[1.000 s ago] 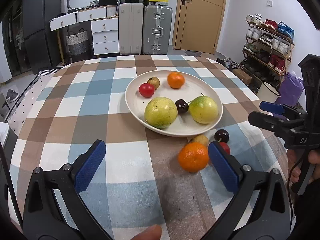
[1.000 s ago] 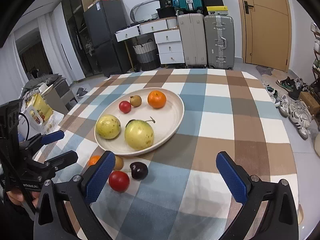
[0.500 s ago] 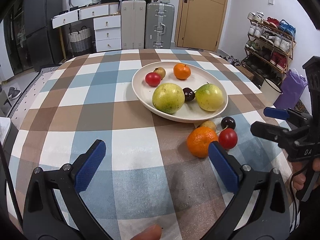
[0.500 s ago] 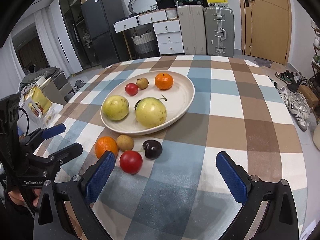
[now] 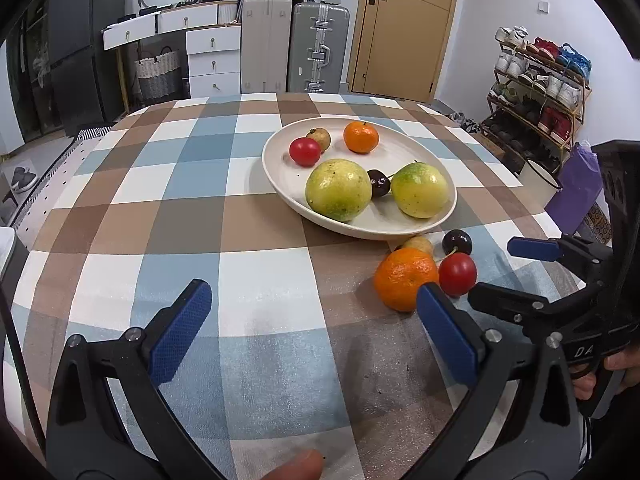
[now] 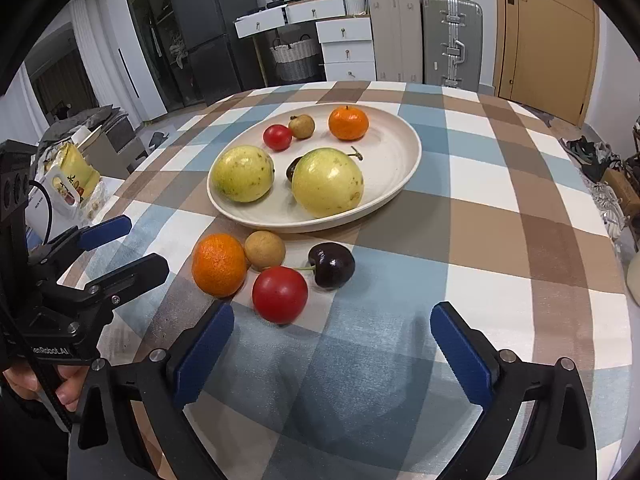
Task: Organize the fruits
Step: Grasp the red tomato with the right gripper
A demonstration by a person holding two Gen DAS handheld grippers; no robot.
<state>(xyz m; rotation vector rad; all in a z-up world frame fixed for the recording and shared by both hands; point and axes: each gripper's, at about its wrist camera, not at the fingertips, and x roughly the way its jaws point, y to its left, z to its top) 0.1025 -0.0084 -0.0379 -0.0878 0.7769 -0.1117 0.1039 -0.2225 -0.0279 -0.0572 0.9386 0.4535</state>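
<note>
The table (image 6: 500,184), covered in a brown, blue and white checked cloth, carries everything. On it sits a wide cream plate (image 6: 396,140) holding two big yellow-green fruits (image 6: 326,182), a small orange (image 6: 348,122), a red tomato (image 6: 277,137), a little brown fruit (image 6: 301,126) and a dark cherry half hidden between the two big ones.

The left hand-held gripper (image 5: 312,332) hovers low over the cloth, jaws spread wide and holding nothing. The right hand-held gripper (image 6: 332,354) is likewise released and empty.

Just in front of the plate, on the cloth, four loose fruits cluster together: a loose orange (image 6: 219,264), a loose red tomato (image 6: 280,294), a brown longan-like fruit (image 6: 265,250) and a loose dark cherry (image 6: 332,265) with its stem.
</note>
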